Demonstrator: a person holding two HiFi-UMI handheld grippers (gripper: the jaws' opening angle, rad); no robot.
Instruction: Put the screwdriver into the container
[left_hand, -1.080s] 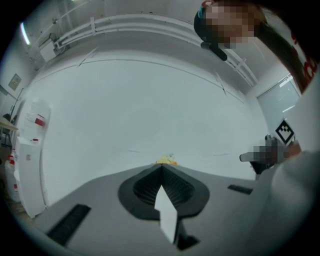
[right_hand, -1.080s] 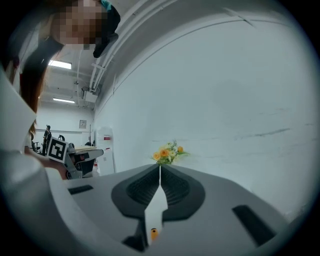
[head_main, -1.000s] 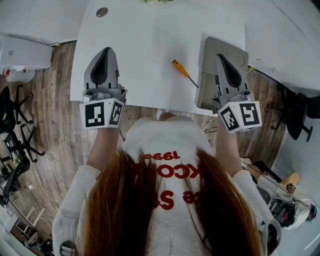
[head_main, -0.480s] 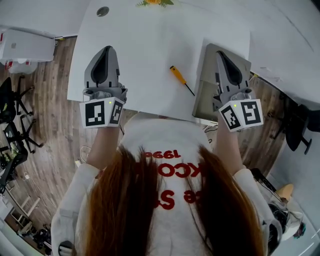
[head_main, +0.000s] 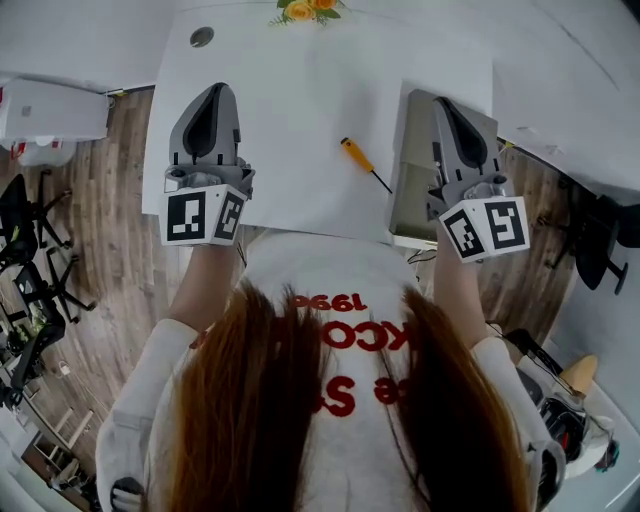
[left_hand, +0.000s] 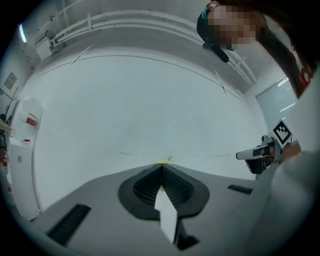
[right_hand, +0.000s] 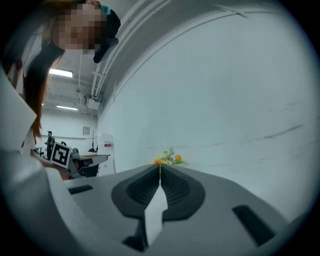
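Note:
A screwdriver (head_main: 357, 156) with an orange handle and a thin dark shaft lies on the white table (head_main: 300, 100), its tip pointing toward a flat grey container (head_main: 411, 160) at the table's right edge. My left gripper (head_main: 215, 90) hovers over the table's left side, well apart from the screwdriver, jaws shut and empty (left_hand: 161, 165). My right gripper (head_main: 444, 102) is held level over the container, also shut with nothing in it (right_hand: 160, 166). Neither gripper view shows the screwdriver.
A small bunch of orange flowers (head_main: 308, 10) stands at the table's far edge, also ahead of the right gripper (right_hand: 170, 159). A round grommet (head_main: 202, 37) sits at the far left corner. Wooden floor, office chairs (head_main: 25, 250) and a white cabinet (head_main: 50, 105) surround the table.
Both grippers have edged a little further out over the table, jaws unchanged. The screwdriver and the container lie where they were.

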